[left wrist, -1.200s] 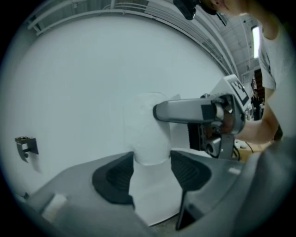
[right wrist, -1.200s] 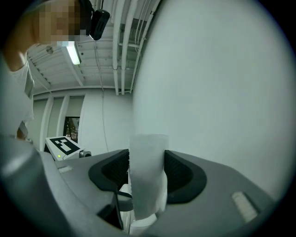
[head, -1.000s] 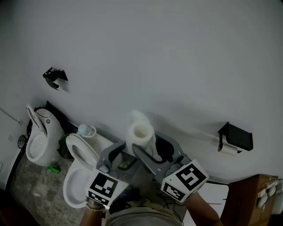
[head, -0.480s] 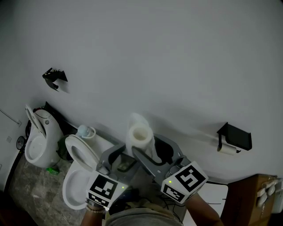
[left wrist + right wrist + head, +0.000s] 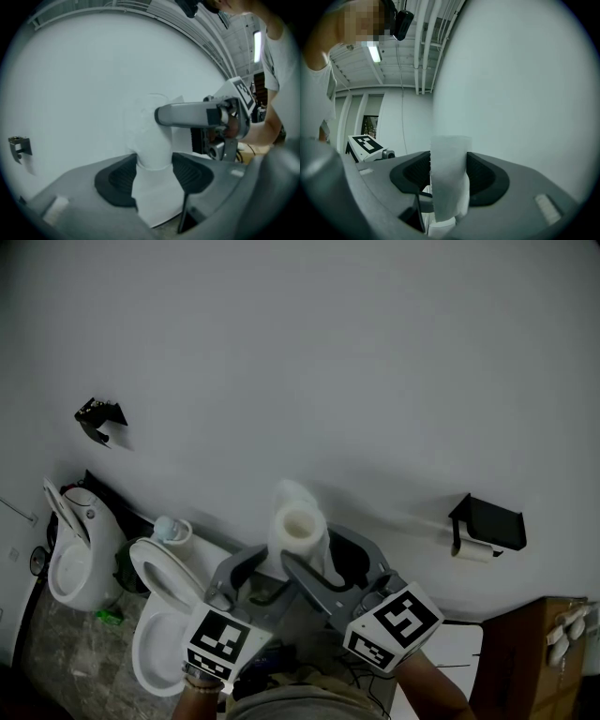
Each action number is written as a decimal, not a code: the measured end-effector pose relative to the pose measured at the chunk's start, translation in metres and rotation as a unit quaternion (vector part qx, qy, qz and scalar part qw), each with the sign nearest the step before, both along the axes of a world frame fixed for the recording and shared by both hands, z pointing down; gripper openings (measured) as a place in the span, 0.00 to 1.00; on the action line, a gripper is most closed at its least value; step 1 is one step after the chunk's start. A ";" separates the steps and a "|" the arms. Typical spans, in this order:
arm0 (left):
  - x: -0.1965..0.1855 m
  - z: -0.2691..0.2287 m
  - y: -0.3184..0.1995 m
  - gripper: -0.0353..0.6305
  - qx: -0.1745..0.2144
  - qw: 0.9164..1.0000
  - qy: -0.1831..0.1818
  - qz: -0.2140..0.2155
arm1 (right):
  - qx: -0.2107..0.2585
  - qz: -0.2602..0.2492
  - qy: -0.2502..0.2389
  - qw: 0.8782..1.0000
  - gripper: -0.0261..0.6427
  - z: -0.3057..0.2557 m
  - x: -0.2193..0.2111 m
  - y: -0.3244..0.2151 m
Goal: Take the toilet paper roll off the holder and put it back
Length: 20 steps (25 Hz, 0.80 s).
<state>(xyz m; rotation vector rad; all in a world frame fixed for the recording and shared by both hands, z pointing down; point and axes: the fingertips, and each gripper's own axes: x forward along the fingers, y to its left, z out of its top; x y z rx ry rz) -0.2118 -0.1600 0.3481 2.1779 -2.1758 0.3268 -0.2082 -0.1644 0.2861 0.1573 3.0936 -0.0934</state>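
Toilet paper roll (image 5: 298, 529) off holder (image 5: 487, 523)
Left gripper (image 5: 153, 173) and right gripper (image 5: 449, 176) both pinch it; holder at its 3 o'clock.

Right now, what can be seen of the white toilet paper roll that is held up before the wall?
The white, soft-looking toilet paper roll is not on a holder; it is held in the air before the pale wall. The open end of its hollow core faces the head camera. A loose sheet hangs from it. The left gripper and the right gripper both clamp it.
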 end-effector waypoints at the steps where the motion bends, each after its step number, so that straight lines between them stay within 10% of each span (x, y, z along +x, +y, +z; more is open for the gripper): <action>1: 0.002 -0.001 -0.003 0.40 0.001 1.000 0.000 0.004 | 0.001 0.004 -0.001 1.000 0.40 -0.001 0.002 -0.003; 20: 0.094 -0.018 -0.102 0.40 0.018 0.987 -0.009 0.160 | 0.028 0.156 -0.013 0.987 0.40 -0.018 0.097 -0.097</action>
